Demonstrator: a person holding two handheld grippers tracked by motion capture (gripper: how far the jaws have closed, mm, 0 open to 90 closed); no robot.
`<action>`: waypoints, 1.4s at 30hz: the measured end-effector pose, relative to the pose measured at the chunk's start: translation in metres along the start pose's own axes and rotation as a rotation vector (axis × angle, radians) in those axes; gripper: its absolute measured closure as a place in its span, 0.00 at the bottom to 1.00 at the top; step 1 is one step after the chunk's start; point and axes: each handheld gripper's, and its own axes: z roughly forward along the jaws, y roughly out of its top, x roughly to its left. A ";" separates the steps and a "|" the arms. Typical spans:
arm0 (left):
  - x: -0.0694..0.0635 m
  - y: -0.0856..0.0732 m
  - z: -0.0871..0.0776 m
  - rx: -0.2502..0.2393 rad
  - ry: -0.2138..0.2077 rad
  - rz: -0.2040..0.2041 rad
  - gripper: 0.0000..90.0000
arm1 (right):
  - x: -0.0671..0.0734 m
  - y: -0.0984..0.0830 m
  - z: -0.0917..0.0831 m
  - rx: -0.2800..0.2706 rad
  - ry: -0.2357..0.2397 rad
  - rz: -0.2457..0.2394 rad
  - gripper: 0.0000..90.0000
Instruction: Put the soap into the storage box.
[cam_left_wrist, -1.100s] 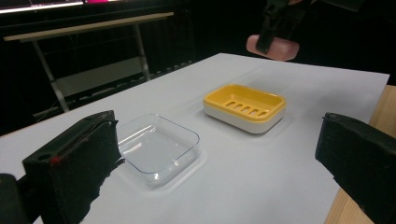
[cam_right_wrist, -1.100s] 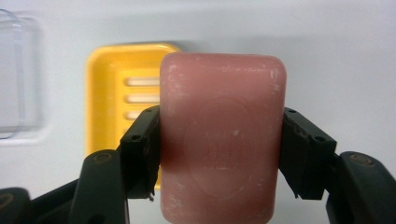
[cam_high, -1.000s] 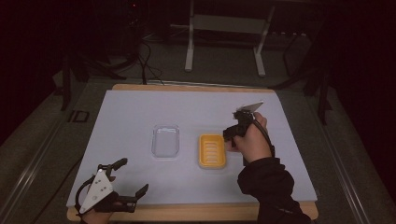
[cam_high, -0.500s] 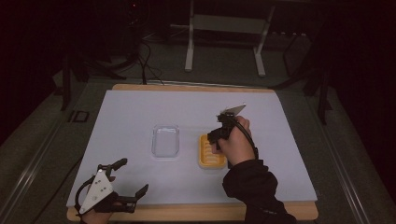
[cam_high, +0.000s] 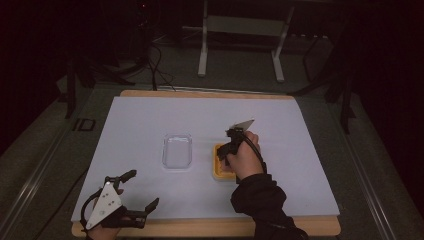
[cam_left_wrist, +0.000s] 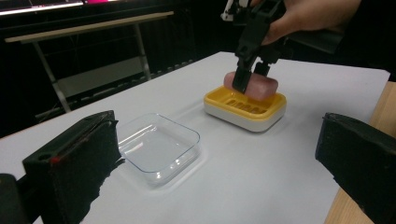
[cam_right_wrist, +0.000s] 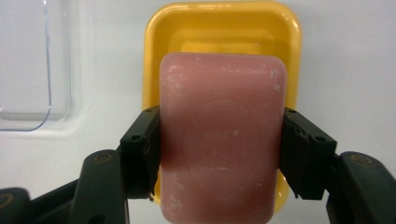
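Observation:
A pink soap bar (cam_right_wrist: 222, 140) sits between the jaws of my right gripper (cam_right_wrist: 219, 154), which is shut on its two long sides. Below it lies a yellow soap dish (cam_right_wrist: 224, 18) with a white base. In the left gripper view the soap bar (cam_left_wrist: 261, 86) hangs low over the far half of the dish (cam_left_wrist: 247, 109), with the right gripper (cam_left_wrist: 250, 79) coming down from above; whether it touches the dish I cannot tell. In the high view the right gripper (cam_high: 230, 150) and hand cover most of the dish (cam_high: 220, 172). My left gripper (cam_high: 144, 187) rests open at the near left.
A clear plastic tray (cam_high: 177, 150) lies empty just left of the dish, also seen as the clear tray (cam_left_wrist: 156, 147) between my left jaws' line of sight. The white mat (cam_high: 150, 115) covers the wooden table (cam_high: 200, 227). Metal stand legs (cam_high: 202, 55) rise beyond the far edge.
My right gripper has travelled left and toward the near side, from right of the dish to over it, carrying the soap. The left gripper has stayed still.

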 end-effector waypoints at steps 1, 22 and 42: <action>0.000 0.000 0.000 0.000 0.000 0.000 0.00 | 0.000 0.000 0.002 0.002 0.000 -0.001 0.42; -0.001 0.000 0.000 0.001 0.000 0.004 0.00 | 0.007 0.005 0.022 0.053 -0.049 -0.014 0.40; -0.001 -0.001 0.001 0.012 -0.001 0.009 0.00 | -0.011 -0.002 -0.022 -0.049 0.073 -0.246 0.31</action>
